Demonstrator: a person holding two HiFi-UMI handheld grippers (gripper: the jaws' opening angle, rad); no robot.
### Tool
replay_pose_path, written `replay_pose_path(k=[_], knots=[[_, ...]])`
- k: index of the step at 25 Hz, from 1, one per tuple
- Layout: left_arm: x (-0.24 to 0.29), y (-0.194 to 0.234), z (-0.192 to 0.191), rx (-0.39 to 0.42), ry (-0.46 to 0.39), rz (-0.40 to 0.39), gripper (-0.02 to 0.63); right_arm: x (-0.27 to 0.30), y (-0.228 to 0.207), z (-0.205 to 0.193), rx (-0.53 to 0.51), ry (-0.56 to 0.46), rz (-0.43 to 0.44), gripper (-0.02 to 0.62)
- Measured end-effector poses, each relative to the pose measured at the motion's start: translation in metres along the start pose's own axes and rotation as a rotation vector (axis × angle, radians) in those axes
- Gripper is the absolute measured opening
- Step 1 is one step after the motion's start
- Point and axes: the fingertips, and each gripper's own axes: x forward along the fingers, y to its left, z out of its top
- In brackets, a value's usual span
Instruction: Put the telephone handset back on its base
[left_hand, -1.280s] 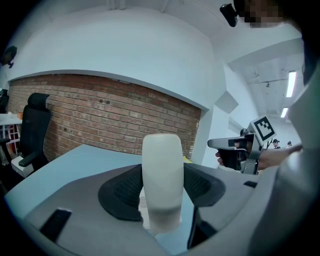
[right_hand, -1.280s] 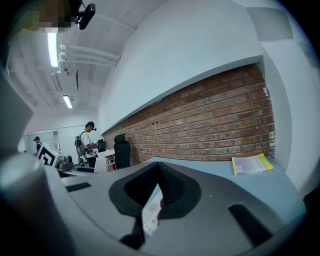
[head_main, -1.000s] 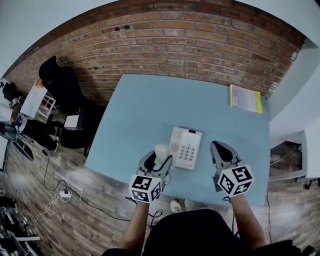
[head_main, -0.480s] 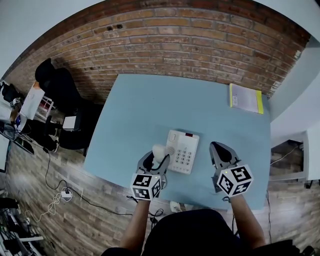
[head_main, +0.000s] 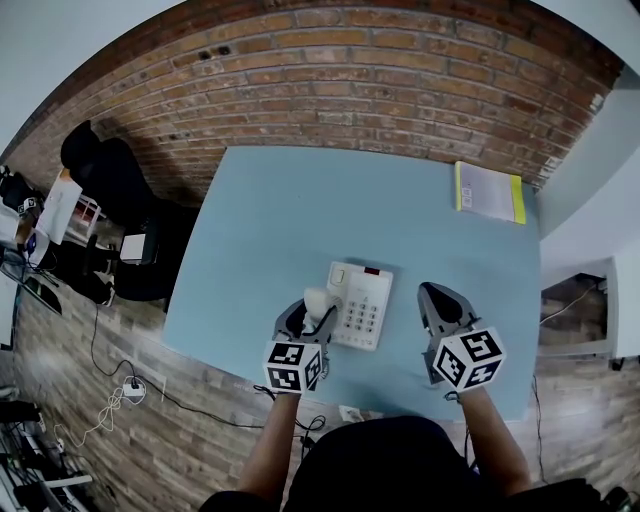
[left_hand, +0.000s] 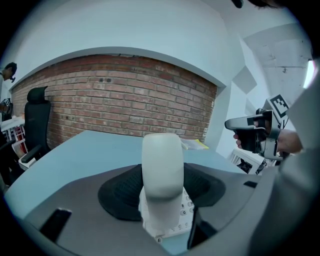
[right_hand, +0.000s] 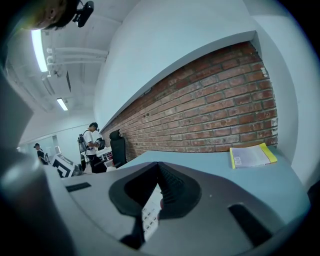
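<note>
Brick wall (head_main: 400, 80) is running along the far side of a pale blue surface (head_main: 290, 210), which is carrying a white telephone base (head_main: 365, 300) near its near edge. The left claw (head_main: 315, 313) is clamping the white handset (head_main: 316, 299) between its two jaws, holding it over the left side of the base, just left of the keypad. In the left gripper view the handset (left_hand: 161, 170) is showing end-on and filling the gap between the dark pads, with the base (left_hand: 177, 220) lying right beneath it; whether the two are touching is hard to tell from here.

The right claw (head_main: 433, 292) is hanging over bare surface to the right of the base, apart from it. Its jaws are looking closed, or very nearly so, with nothing gripped; only a sliver of keypad (right_hand: 150, 215) is showing through the slit between them.

A yellow-edged booklet (head_main: 488, 192) is lying at the far right corner of the surface, well apart from the phone. A black office chair (head_main: 110, 170) is standing on the floor off to the left.
</note>
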Motion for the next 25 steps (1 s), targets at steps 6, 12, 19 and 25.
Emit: replay_pose_path(k=[6, 12, 19, 25], knots=[[0.009, 0.000, -0.007, 0.005, 0.025, -0.004, 0.253, 0.000, -0.012, 0.001, 0.006, 0.005, -0.016, 0.012], [0.016, 0.003, -0.011, -0.011, 0.032, 0.012, 0.253, 0.001, -0.018, -0.003, 0.017, 0.011, -0.022, 0.012], [0.022, 0.008, -0.015, 0.004, 0.051, 0.032, 0.253, 0.005, -0.024, -0.008, 0.029, 0.025, -0.028, 0.012], [0.037, 0.010, -0.014, 0.031, 0.066, 0.038, 0.253, 0.009, -0.030, -0.014, 0.042, 0.036, -0.037, 0.012]])
